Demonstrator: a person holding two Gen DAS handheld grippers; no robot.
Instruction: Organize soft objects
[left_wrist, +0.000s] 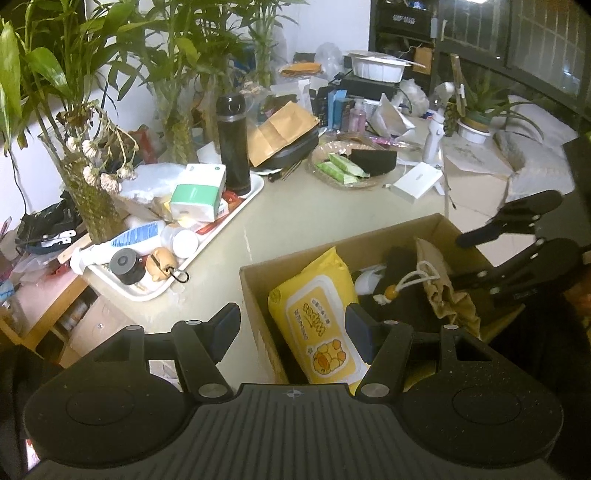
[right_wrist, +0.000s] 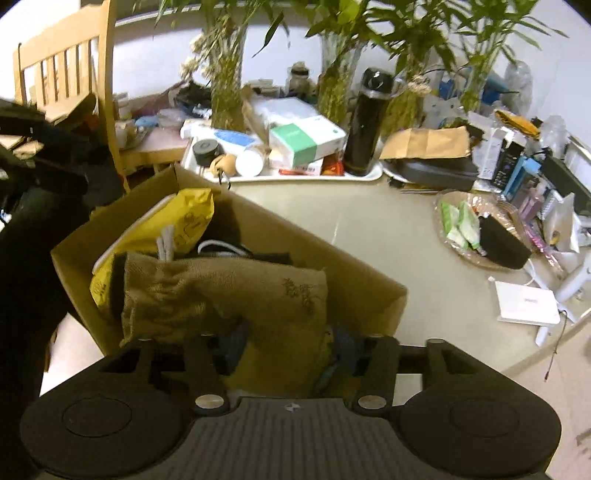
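Most of the soft things are in the cardboard box (left_wrist: 255, 280) at the near edge of the tabletop (left_wrist: 295, 206). The yellow wipes pack (left_wrist: 314, 314) leans against the box's left wall, with dark fabric and a white cord packed beside it.

My right tongs (right_wrist: 288, 347) reach down into the box with the brown drawstring pouch (right_wrist: 236, 291) draped between the fingers. The cloth fills the gap, but I cannot tell whether the pads are pressing it or have let go. In the left wrist view the pouch sits low against the right side of the box, its cord and bead lying across the dark fabric, so I judge this one is as good as placed.

My left tongs (left_wrist: 291, 332) hang open and empty, straddling the near left corner of the box: one finger is outside the wall, the other over the wipes pack.

What seems left lies across the tabletop, well apart from the box. The woven basket (left_wrist: 317, 173) holds green tissue packets (left_wrist: 343, 168) and a black soft piece (left_wrist: 373, 158), and on the white tray (left_wrist: 236, 206) a green-and-white tissue pack (left_wrist: 199, 192) rests among bottles. If those count as soft, I reckon I am past the middle but not finished.
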